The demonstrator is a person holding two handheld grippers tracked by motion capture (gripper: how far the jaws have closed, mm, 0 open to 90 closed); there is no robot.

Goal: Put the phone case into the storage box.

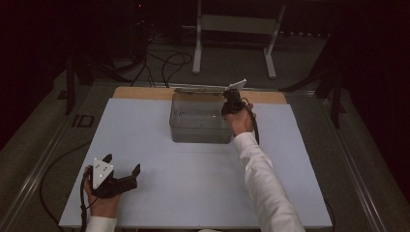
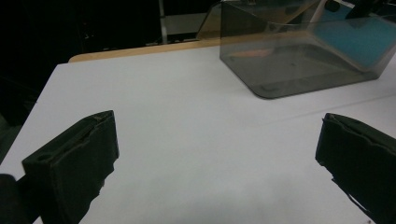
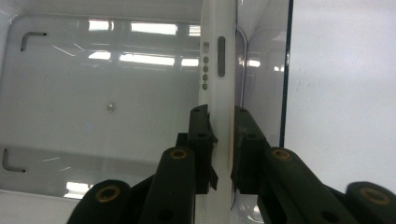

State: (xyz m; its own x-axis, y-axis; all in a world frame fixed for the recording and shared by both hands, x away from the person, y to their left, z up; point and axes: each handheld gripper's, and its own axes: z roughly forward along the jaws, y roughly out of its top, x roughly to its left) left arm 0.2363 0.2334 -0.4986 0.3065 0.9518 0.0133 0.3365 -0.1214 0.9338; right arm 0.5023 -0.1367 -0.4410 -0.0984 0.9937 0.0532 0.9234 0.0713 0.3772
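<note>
At the left, near the front edge of the white worktop (image 1: 159, 145), the left tongs (image 1: 122, 164) rest low in the person's left hand (image 1: 102, 203). Their jaws stand wide apart, with nothing between them, and they point toward the middle of the worktop. From the left gripper view the two black jaws frame bare white surface, and the box sits well apart from them, farther back and to the right.

In the middle, toward the far side, stands a clear plastic box (image 1: 200, 121) with smoky walls. It is open at the top, and its hinged lid (image 1: 199, 90) lies back behind it, over the wooden strip at the far edge.

At the right, the right tongs (image 1: 231, 104) are held over the right end of the box by the right hand (image 1: 240, 122), the white sleeve (image 1: 263, 181) reaching in from the front. In the right gripper view the jaws are narrow, closed on a flat white device (image 3: 217, 74) with small buttons on its edge. It hangs upright inside the box, close to the right wall.
</note>
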